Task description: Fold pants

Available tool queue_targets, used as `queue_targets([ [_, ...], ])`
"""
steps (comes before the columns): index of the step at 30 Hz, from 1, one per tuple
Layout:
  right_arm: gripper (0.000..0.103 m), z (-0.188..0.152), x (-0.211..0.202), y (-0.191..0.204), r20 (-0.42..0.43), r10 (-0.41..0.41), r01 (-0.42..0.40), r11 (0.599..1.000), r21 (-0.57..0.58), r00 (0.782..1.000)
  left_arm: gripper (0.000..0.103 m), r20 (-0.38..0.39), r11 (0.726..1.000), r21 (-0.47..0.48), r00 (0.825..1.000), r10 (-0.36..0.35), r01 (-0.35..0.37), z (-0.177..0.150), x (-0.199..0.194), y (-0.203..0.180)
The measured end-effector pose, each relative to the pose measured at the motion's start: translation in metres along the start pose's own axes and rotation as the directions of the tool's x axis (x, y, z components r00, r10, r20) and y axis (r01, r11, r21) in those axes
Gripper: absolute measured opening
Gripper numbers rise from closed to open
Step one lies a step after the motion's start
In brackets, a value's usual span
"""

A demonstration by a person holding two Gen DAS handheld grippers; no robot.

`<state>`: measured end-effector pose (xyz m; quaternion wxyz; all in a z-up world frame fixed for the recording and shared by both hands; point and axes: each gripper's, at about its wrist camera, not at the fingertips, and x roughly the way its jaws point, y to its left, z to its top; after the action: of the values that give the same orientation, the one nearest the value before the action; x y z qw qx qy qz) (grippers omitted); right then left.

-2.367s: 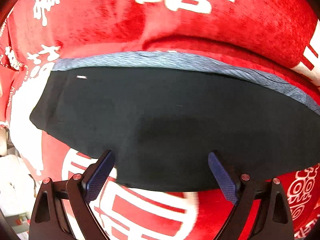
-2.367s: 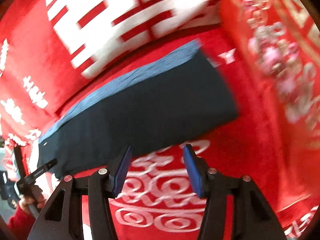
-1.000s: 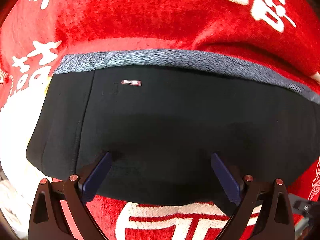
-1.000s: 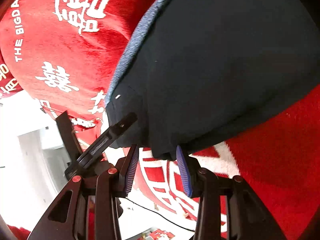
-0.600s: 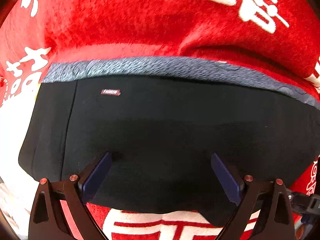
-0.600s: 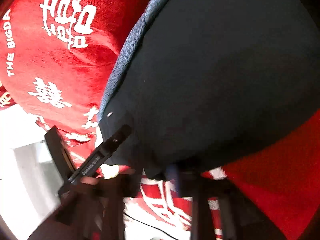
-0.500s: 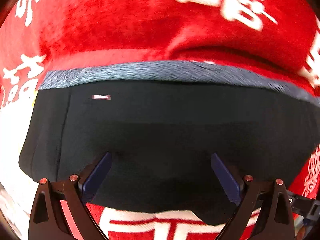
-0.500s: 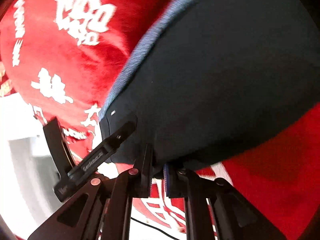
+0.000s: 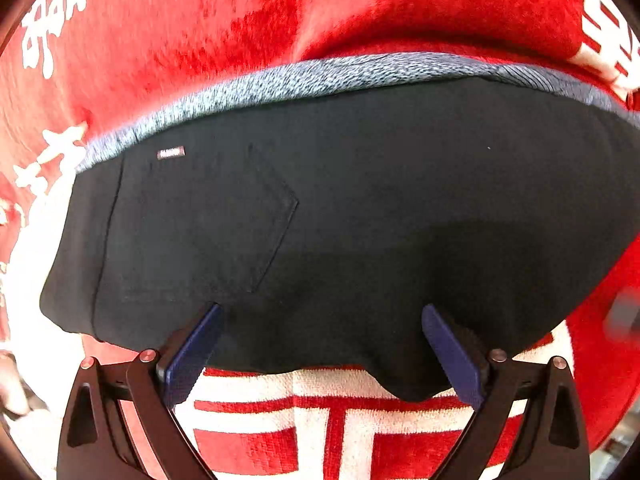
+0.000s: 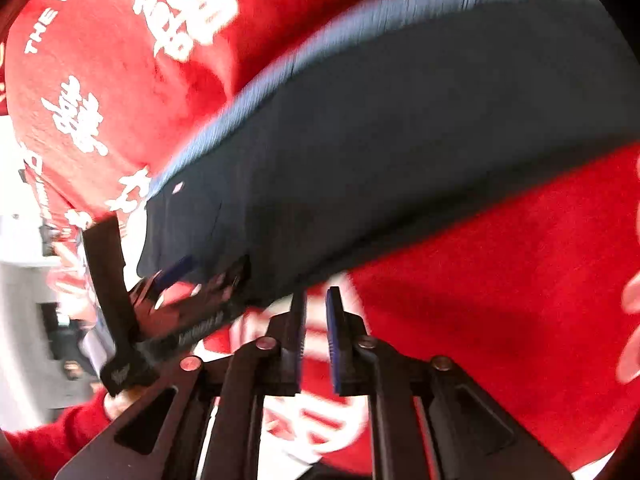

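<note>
Pants (image 9: 360,220), black folded cloth with a grey-blue waistband, lie flat on a red plush blanket (image 9: 240,20) with white characters. The left gripper (image 9: 320,344) rests spread wide over their near edge. The right gripper (image 10: 316,312), jaws nearly closed and empty, sits just beside their hem.

The pants (image 9: 360,216) are black, with a heathered grey-blue band (image 9: 320,76) along the far edge and a small pale label (image 9: 171,153). The blanket (image 9: 240,20) beneath is bright red with white characters. The fingers (image 9: 192,356) have dark blue pads on black frames.
</note>
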<state>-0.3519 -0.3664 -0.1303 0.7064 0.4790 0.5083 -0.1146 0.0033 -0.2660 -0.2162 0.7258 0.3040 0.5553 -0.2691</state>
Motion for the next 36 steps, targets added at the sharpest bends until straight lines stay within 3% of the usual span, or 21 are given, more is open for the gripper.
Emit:
queue_targets([
  [3,0.015,0.035,-0.013,0.0,0.072,-0.115,0.121,0.989,-0.083,0.991,0.1,-0.006,1.0,-0.014,1.0,0.007,-0.007,-0.002,-0.002,-0.004],
  [5,0.015,0.051,-0.004,-0.008,0.059,-0.208,0.214,0.968,-0.128,0.976,0.1,-0.014,1.0,-0.03,1.0,-0.003,0.003,-0.005,-0.004,-0.005],
  [7,0.014,0.049,0.01,-0.015,0.032,-0.238,0.24,0.957,-0.163,0.971,0.1,-0.016,1.0,-0.031,1.0,-0.001,0.0,-0.005,-0.003,-0.005],
  [12,0.014,0.028,0.005,-0.001,0.086,-0.31,0.321,0.914,-0.246,0.947,0.1,0.001,0.999,0.008,0.999,0.05,-0.05,-0.017,-0.012,-0.021],
  [15,0.014,0.028,0.001,-0.004,0.061,-0.287,0.293,0.929,-0.224,0.956,0.1,-0.036,0.999,-0.01,0.998,0.047,-0.047,-0.019,-0.023,-0.03],
  [18,0.015,0.028,-0.01,-0.013,0.025,-0.211,0.212,0.966,-0.149,0.977,0.1,-0.042,0.999,-0.038,0.999,0.002,-0.003,-0.013,-0.047,-0.033],
  [20,0.016,0.014,-0.025,-0.029,0.033,-0.211,0.214,0.97,-0.116,0.977,0.1,-0.037,0.999,-0.038,0.999,-0.012,0.011,-0.013,-0.06,-0.042],
  [23,0.029,0.005,-0.044,-0.051,0.044,-0.198,0.2,0.979,-0.038,0.979,0.1,-0.036,0.999,-0.018,0.999,-0.031,0.03,-0.009,-0.073,-0.061],
  [24,0.034,0.002,-0.047,-0.056,0.047,-0.197,0.198,0.98,-0.018,0.979,0.1,-0.038,0.999,-0.006,0.998,-0.041,0.041,-0.007,-0.076,-0.073],
  [30,0.04,-0.002,-0.073,-0.098,0.066,-0.204,0.198,0.976,0.095,0.977,0.1,-0.023,0.994,0.074,0.996,-0.083,0.085,0.003,-0.09,-0.142],
  [36,0.049,-0.007,-0.102,-0.14,0.085,-0.184,0.166,0.969,0.185,0.979,0.1,-0.025,0.987,0.098,0.992,-0.123,0.125,0.016,-0.098,-0.2],
])
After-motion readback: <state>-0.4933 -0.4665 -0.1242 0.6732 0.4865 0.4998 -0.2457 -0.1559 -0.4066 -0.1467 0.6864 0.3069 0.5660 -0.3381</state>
